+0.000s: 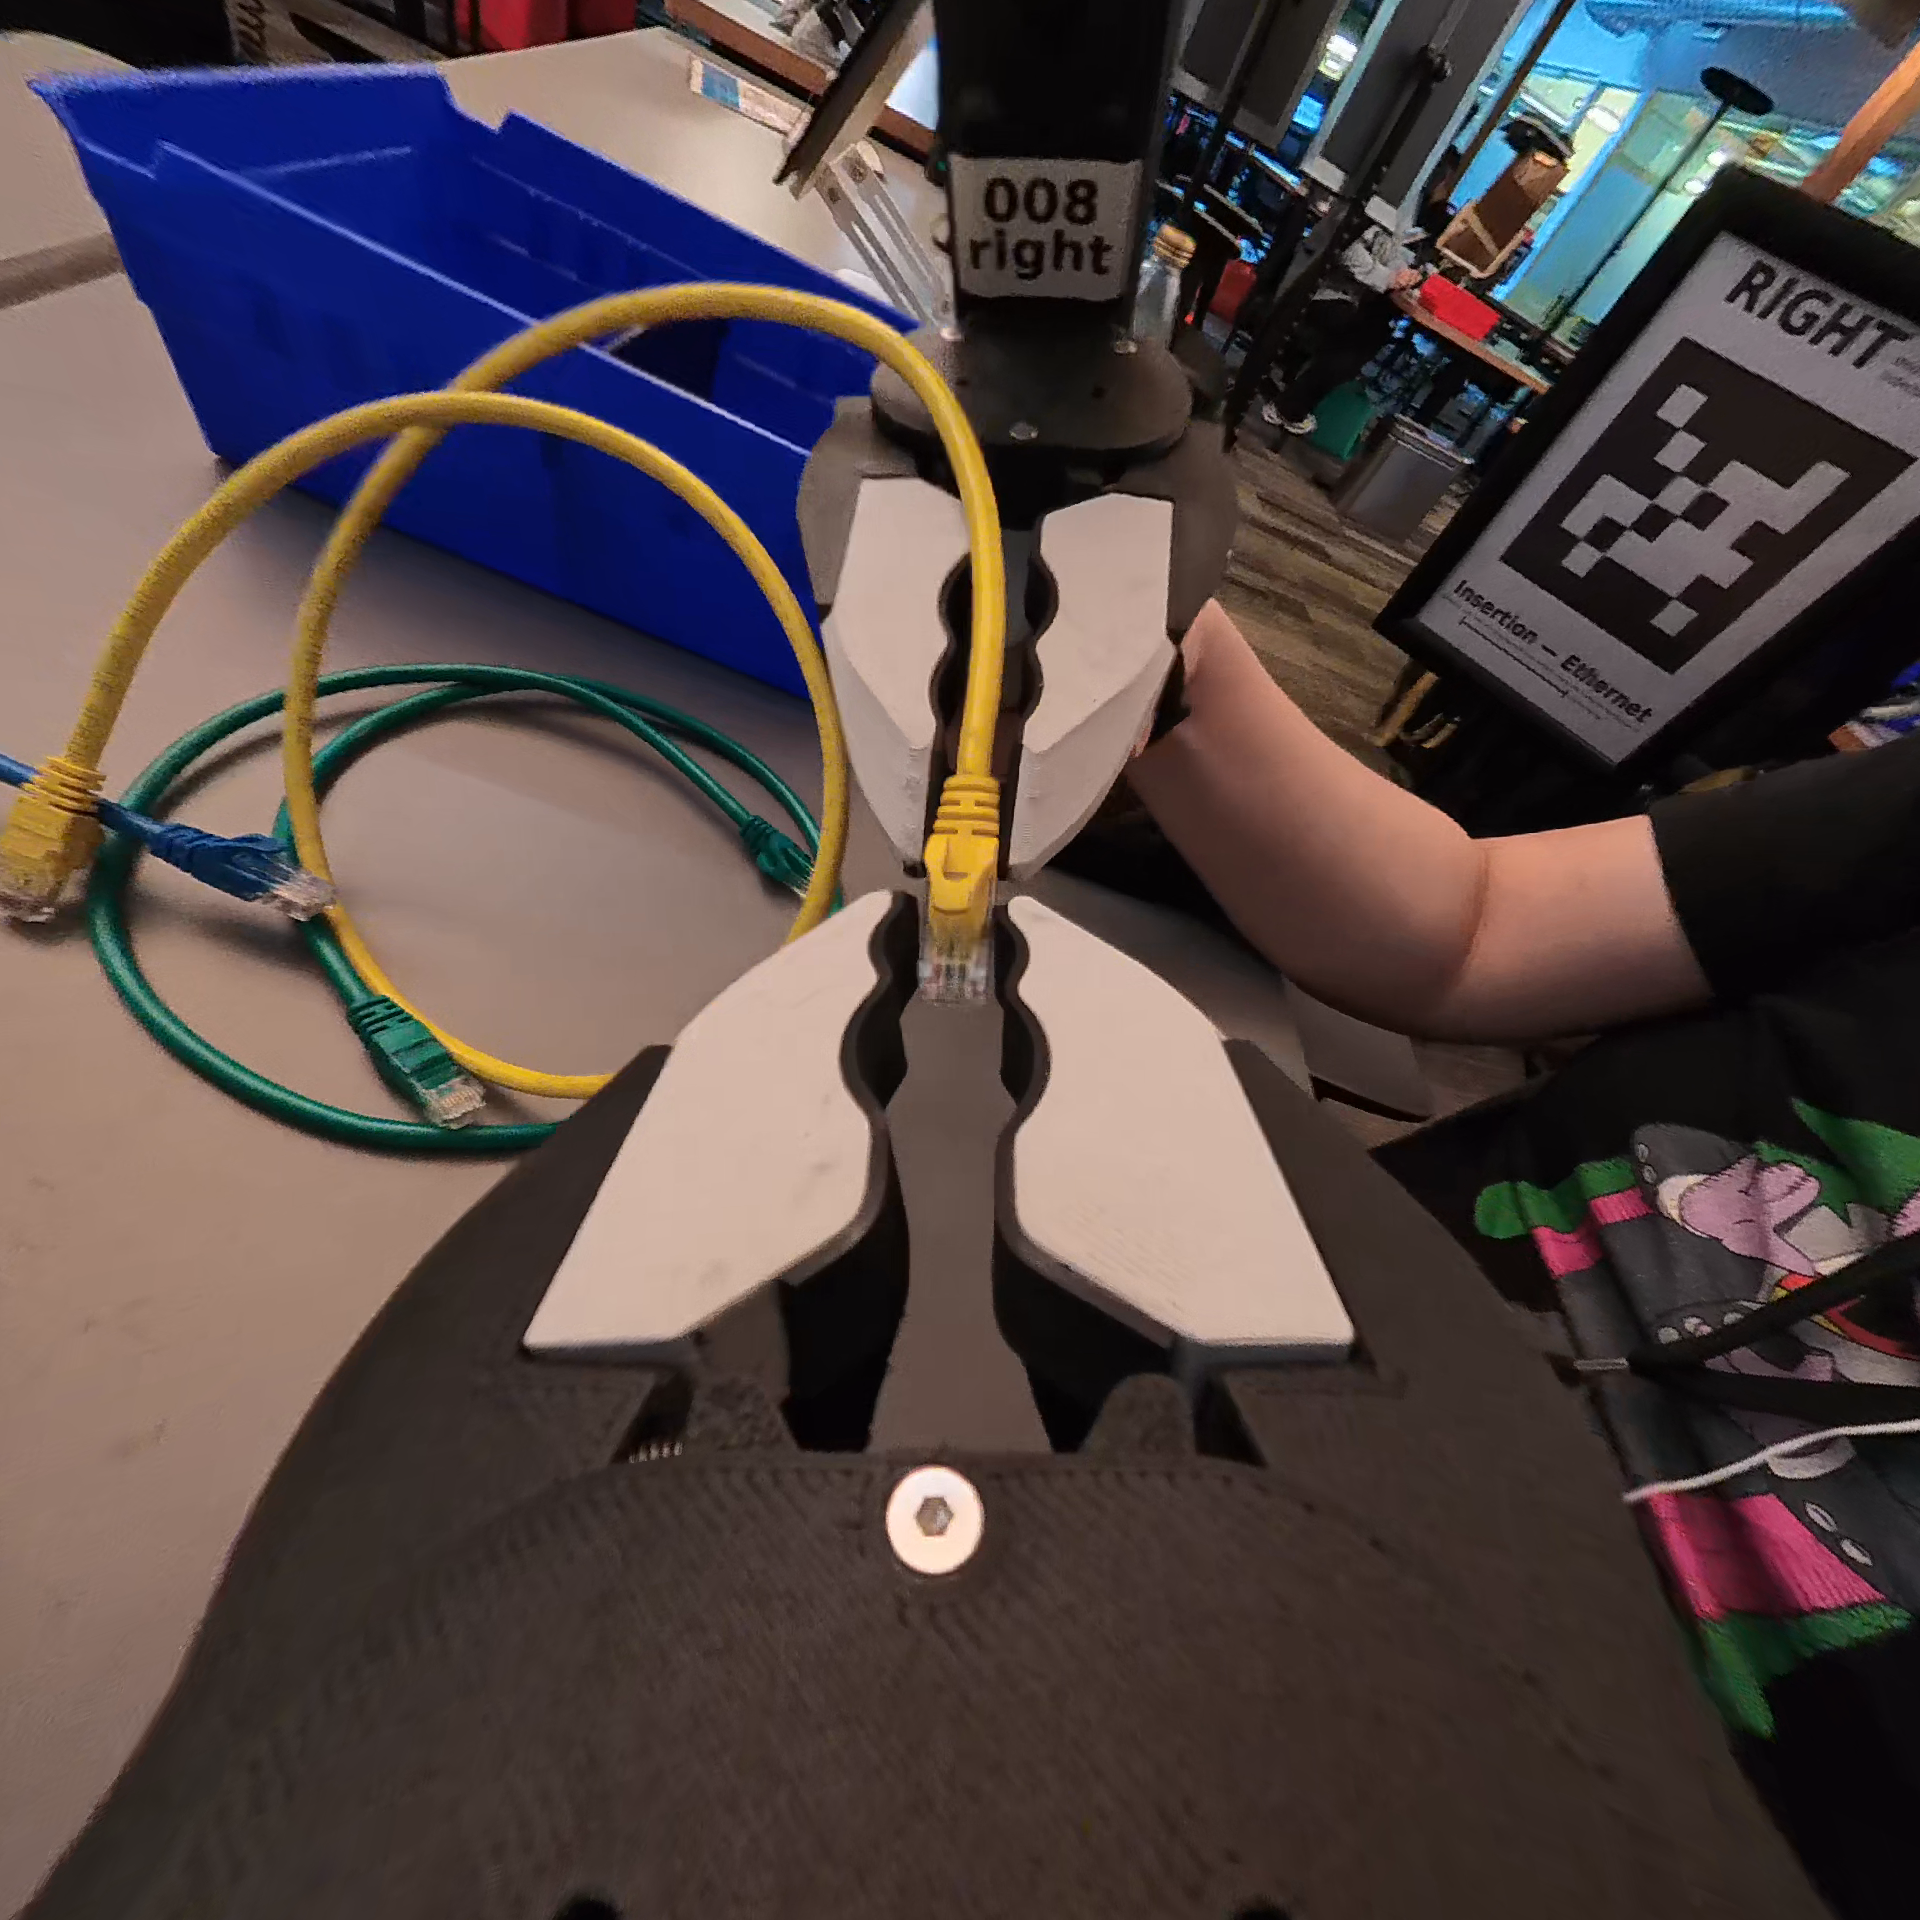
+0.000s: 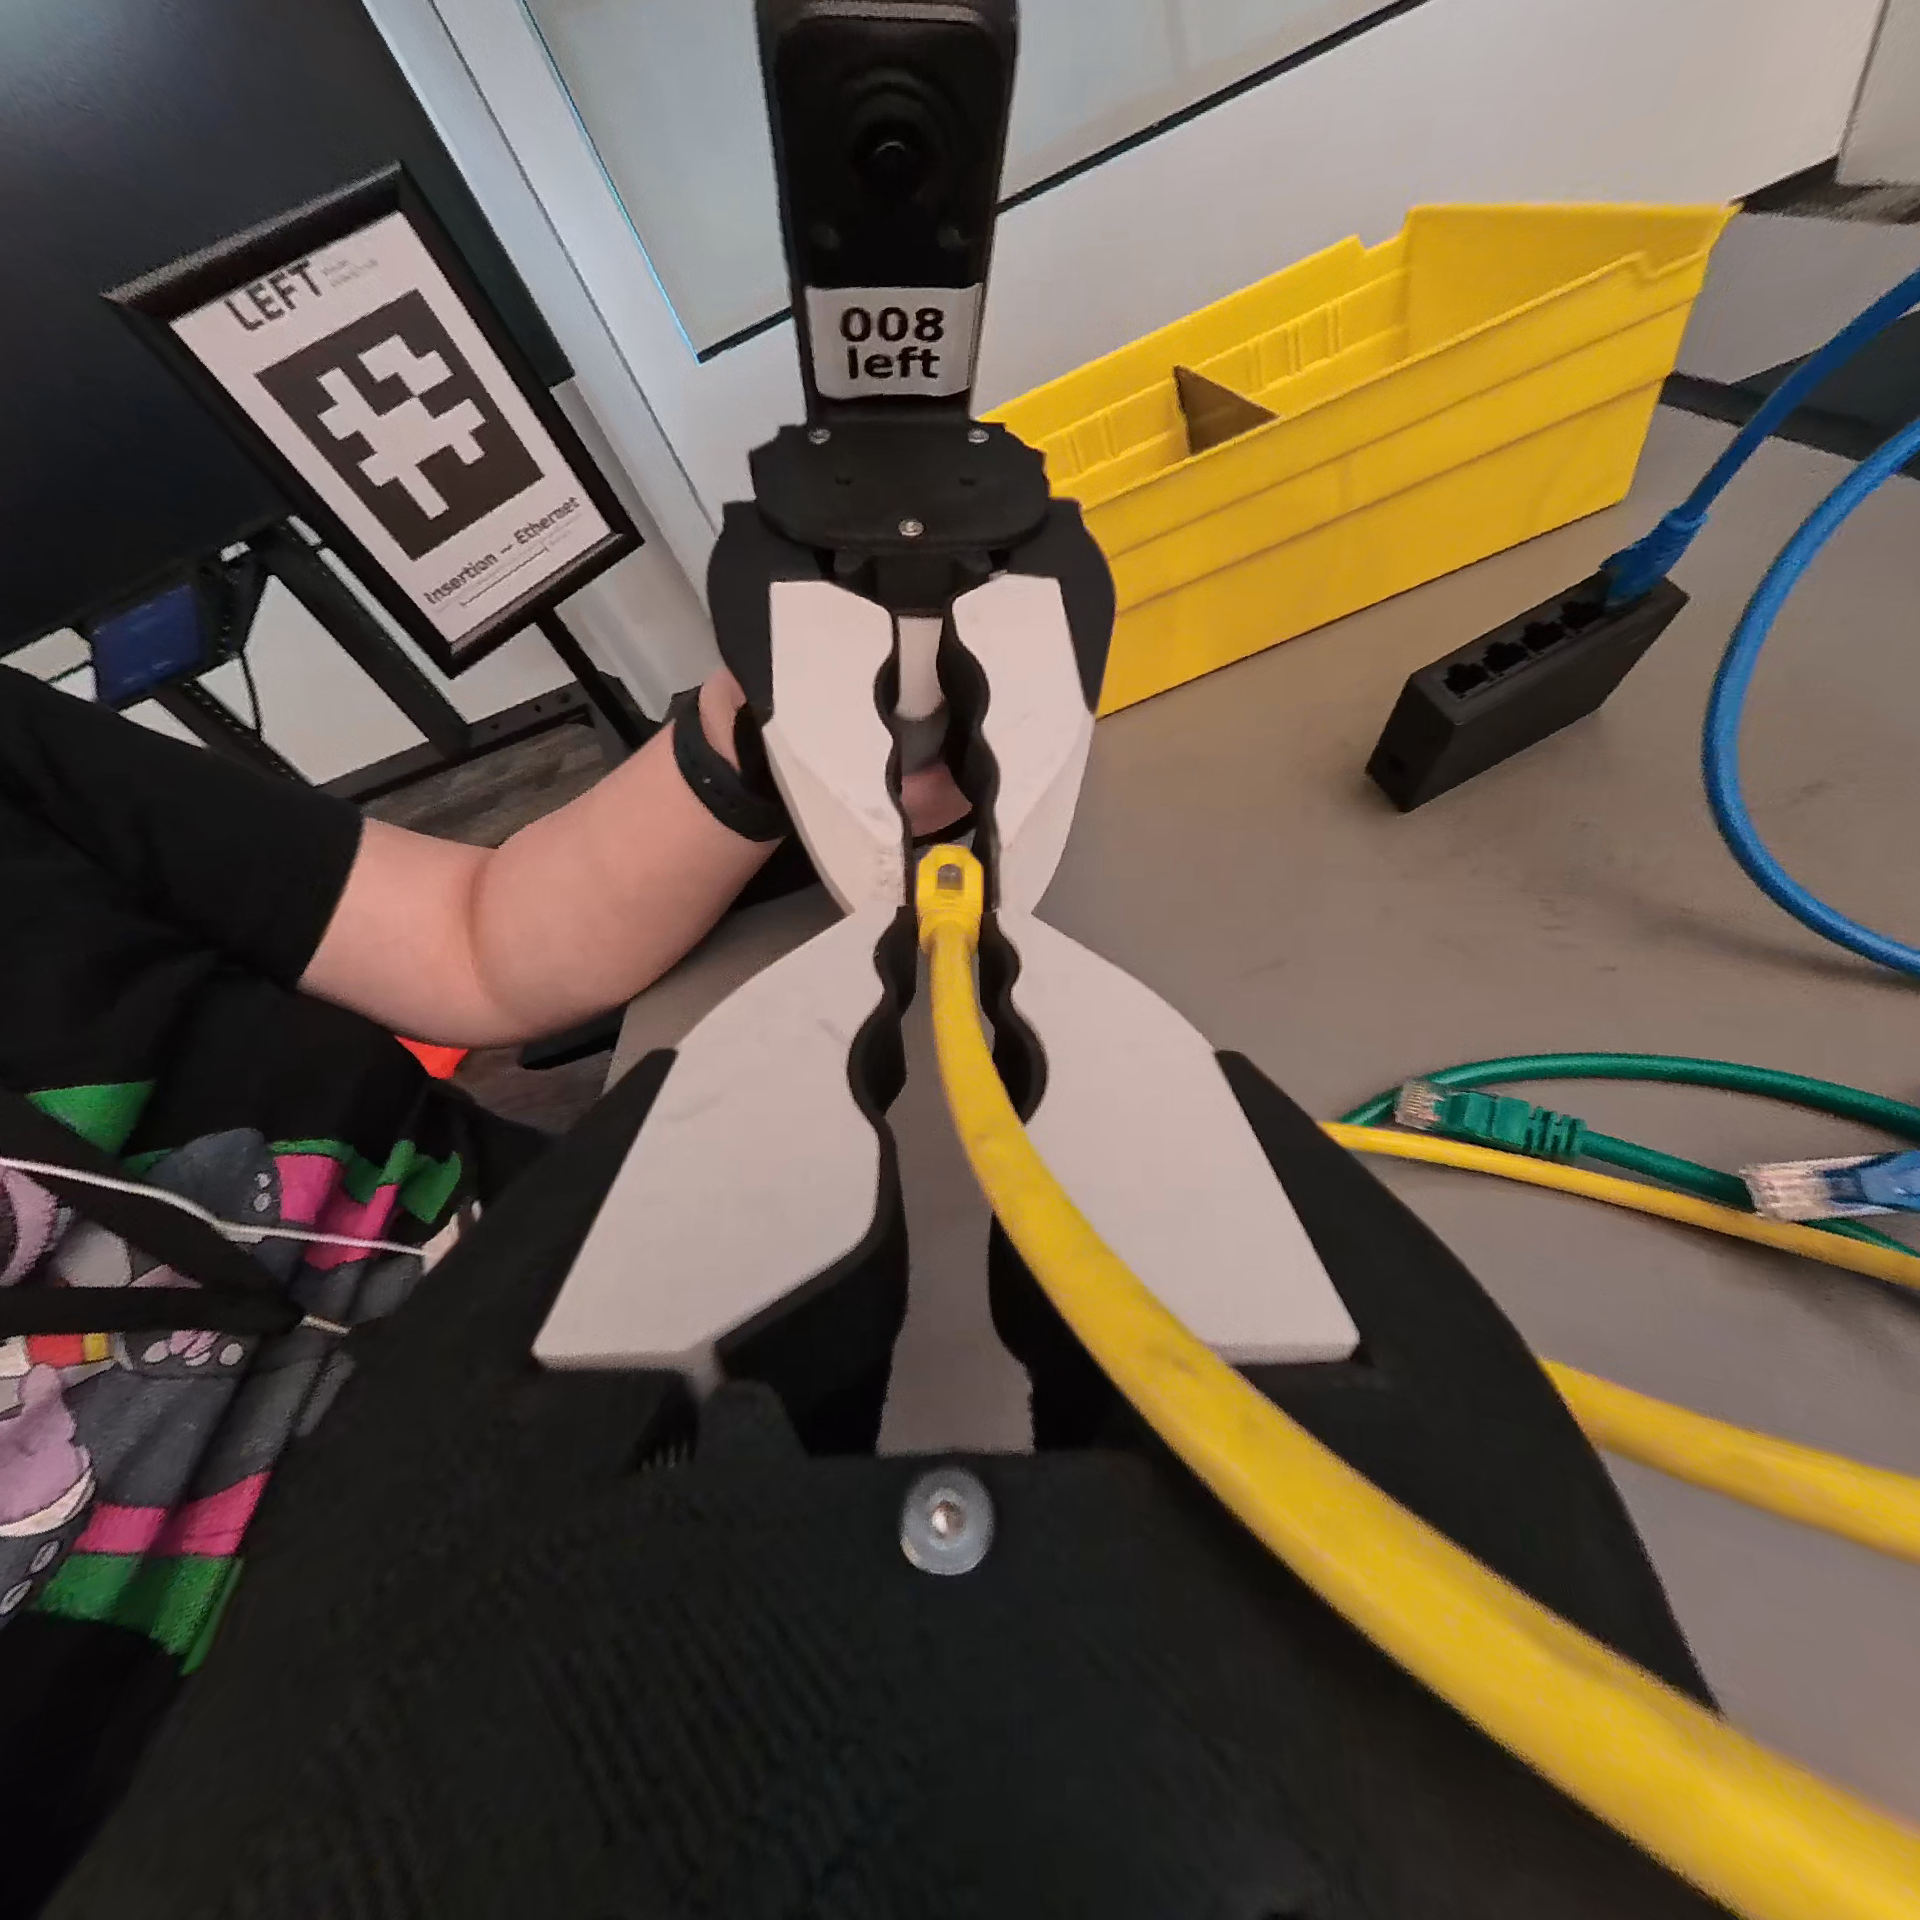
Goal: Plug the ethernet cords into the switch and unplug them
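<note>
A yellow ethernet cord (image 1: 312, 644) loops over the grey table; its far plug (image 1: 47, 831) lies at the left. My right gripper (image 1: 971, 862) faces me in the left wrist view and is shut on the cord's yellow boot (image 1: 964, 821), held above the table. My left gripper (image 1: 954, 914) meets it tip to tip, its fingers closed around the clear plug end (image 1: 951, 966). In the right wrist view the cord (image 2: 1039, 1143) runs between my right gripper (image 2: 948, 925) fingers to the left gripper (image 2: 948, 862). The black switch (image 2: 1527, 696) sits at the right with a blue cord (image 2: 1652, 551) plugged in.
A green cord (image 1: 208, 1039) and a loose blue plug (image 1: 249, 868) lie on the table, also in the right wrist view (image 2: 1486, 1117). A blue bin (image 1: 416, 312) and a yellow bin (image 2: 1351, 468) stand behind. Framed marker signs (image 1: 1683, 499) (image 2: 384, 436) stand beyond the table edge. Left and right tips are no more than a few centimetres apart.
</note>
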The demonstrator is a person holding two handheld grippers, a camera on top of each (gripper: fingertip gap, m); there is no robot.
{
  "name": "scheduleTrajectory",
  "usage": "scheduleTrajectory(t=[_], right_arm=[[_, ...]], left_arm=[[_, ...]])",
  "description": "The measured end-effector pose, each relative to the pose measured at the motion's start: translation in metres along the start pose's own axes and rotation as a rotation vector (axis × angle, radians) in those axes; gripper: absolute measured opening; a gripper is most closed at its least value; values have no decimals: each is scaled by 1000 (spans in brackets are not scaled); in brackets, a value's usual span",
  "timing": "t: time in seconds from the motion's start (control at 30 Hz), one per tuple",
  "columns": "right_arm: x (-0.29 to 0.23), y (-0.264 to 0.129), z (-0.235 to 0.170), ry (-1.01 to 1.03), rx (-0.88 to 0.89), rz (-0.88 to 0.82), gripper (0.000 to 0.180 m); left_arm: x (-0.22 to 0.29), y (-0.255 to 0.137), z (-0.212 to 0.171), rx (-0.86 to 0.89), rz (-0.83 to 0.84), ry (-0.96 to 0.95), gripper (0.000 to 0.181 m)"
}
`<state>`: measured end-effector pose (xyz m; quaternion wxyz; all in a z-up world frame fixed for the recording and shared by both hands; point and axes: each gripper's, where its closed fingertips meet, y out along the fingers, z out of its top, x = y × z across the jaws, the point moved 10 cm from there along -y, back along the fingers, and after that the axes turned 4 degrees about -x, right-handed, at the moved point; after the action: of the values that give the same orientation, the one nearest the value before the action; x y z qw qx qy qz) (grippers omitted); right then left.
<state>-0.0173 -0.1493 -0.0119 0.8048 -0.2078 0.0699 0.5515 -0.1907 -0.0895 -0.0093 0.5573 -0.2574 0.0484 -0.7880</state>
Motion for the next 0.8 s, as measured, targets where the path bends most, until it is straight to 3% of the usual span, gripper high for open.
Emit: scheduleTrajectory(t=[0.1,0.17,0.33,0.5,0.63,0.8], right_arm=[[4,-4,-1,25,27,-17,12],[7,-6,-3,50,43,-38,13],[9,-7,-2,60,53,-64,13],[8,-4,-1,54,48,-64,13],[8,-4,-1,52,46,-72,13],[8,-6,-2,51,47,-86,13]], left_arm=[[-3,-14,1,10,173,39,35],[-8,-30,3,52,326,33,38],[-24,-60,1,267,976,13,53],[-56,-30,-21,42,1351,30,87],[-84,-13,-36,-68,1506,-12,96],[-109,-14,-41,-136,1511,-133,89]])
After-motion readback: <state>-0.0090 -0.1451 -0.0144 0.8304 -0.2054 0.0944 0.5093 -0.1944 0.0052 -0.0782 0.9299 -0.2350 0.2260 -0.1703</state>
